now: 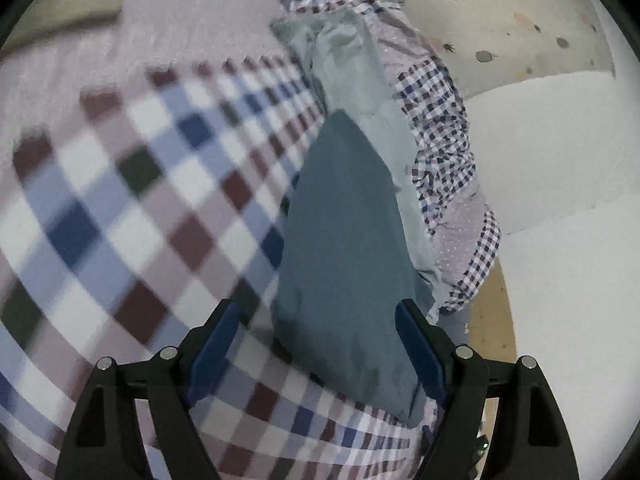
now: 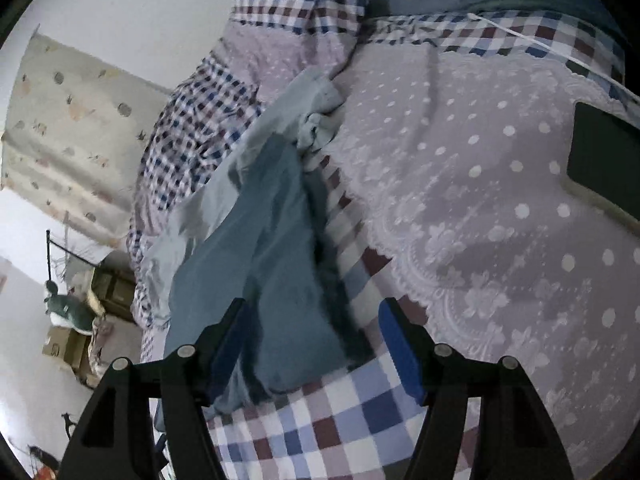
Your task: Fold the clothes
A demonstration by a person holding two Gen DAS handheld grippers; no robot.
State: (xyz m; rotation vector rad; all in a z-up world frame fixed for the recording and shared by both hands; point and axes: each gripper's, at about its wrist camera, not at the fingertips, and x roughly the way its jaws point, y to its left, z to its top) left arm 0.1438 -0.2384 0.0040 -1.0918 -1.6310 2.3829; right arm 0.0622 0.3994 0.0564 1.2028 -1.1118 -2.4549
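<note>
1. A blue-grey garment (image 1: 344, 248) (image 2: 276, 280) is lying in a long, loosely folded strip on the bed, running straight ahead of both grippers, its darker near end lying between and just beyond the fingertips and its paler, crumpled far end (image 1: 352, 68) (image 2: 312, 116) lying further ahead.
2. The left gripper (image 1: 320, 328) is standing wide open over that near end; the blue pads (image 1: 420, 344) are flanking the cloth without pinching it, and nothing is being held.
3. The right gripper (image 2: 316, 332) is likewise standing wide open, gripping nothing, with the garment's edge lying between its fingers toward the left pad (image 2: 228, 344).
4. A checked bedsheet (image 1: 132, 184) (image 2: 340, 420) is lying beneath the garment and under both grippers.
5. A lilac dotted lace coverlet (image 2: 480, 200) is spreading to the right of the right gripper.
6. A dark phone-like slab (image 2: 604, 156) is resting far right on the coverlet.
</note>
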